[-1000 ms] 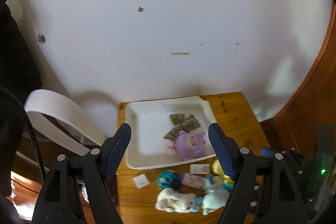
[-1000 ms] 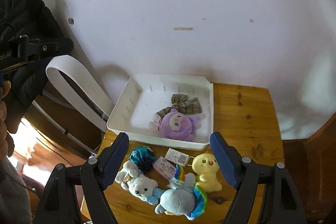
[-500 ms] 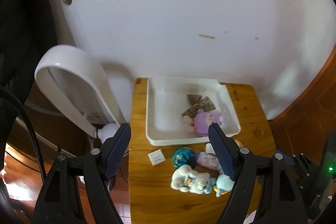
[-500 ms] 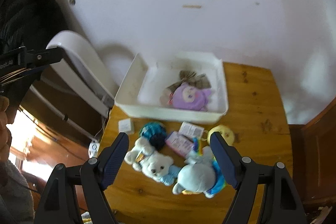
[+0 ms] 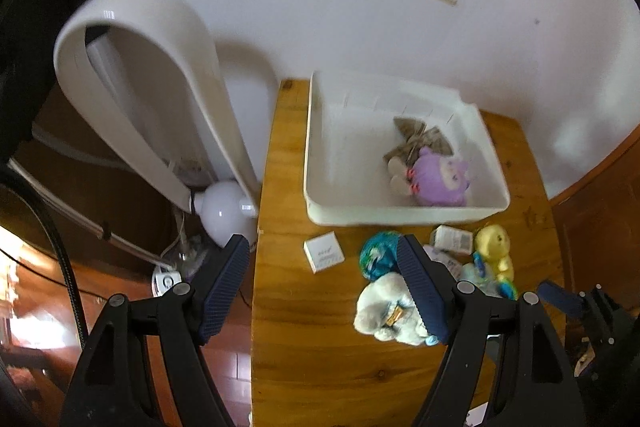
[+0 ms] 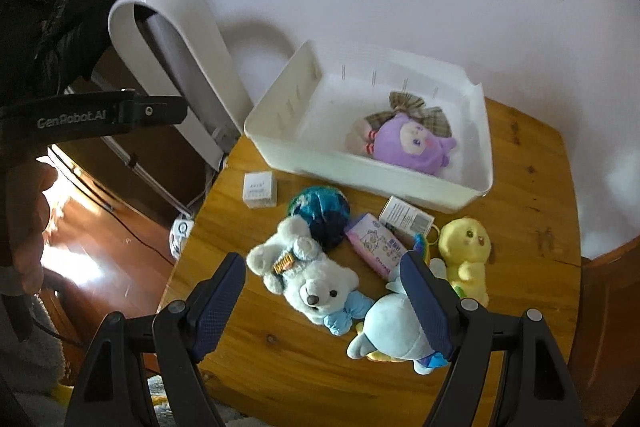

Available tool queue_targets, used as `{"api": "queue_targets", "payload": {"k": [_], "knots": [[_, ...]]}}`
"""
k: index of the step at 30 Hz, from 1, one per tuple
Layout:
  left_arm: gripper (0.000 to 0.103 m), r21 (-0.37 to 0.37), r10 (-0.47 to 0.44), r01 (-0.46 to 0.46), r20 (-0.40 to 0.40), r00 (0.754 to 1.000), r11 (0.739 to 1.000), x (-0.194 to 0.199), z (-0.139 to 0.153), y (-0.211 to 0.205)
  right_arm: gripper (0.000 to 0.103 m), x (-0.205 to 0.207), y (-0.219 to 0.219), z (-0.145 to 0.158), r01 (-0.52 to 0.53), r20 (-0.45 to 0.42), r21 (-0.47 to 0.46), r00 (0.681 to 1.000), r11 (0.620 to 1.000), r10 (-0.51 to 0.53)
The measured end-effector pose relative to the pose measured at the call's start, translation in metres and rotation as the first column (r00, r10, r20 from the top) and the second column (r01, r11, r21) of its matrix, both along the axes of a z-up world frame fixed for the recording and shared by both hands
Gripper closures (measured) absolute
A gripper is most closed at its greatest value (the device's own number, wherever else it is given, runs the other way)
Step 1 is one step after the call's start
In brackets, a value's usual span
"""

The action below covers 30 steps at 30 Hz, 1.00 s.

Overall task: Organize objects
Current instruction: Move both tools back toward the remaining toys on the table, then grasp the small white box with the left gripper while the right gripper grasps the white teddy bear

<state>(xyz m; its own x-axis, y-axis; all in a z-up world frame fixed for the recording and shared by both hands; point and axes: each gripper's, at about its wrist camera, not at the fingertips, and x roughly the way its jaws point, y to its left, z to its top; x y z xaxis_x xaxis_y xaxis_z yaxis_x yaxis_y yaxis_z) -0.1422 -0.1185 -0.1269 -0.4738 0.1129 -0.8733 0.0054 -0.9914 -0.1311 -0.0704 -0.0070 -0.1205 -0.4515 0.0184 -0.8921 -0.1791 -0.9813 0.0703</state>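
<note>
Left wrist view: the left tongs hang spread and empty above the tabletop; the white bin holds a purple plush.

Right wrist view: the right tongs are spread, empty, above a white bear lying near the bin.
</note>
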Motion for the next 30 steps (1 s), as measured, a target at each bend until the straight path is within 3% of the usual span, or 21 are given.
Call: {"api": "queue_targets", "payload": {"k": [8,17,30], "knots": [[0.024,0.009,0.051,-0.052,0.118,0.992,0.999,-0.012,-0.053,0.0,0.023,-0.005,0.004,-0.043,-0.076,0.065,0.008,0.995,0.997,0.075],[0.024,0.037,0.151,-0.164,0.245,0.958,0.986,-0.029,-0.114,-0.003,0.023,-0.007,0.0,-0.077,-0.226,0.083,0.051,0.972,0.973,0.221],[0.024,0.041,0.233,-0.258,0.311,0.921,0.965,-0.054,-0.161,0.006,0.023,-0.015,-0.025,-0.11,-0.472,0.083,0.11,0.881,0.875,0.465]]}}
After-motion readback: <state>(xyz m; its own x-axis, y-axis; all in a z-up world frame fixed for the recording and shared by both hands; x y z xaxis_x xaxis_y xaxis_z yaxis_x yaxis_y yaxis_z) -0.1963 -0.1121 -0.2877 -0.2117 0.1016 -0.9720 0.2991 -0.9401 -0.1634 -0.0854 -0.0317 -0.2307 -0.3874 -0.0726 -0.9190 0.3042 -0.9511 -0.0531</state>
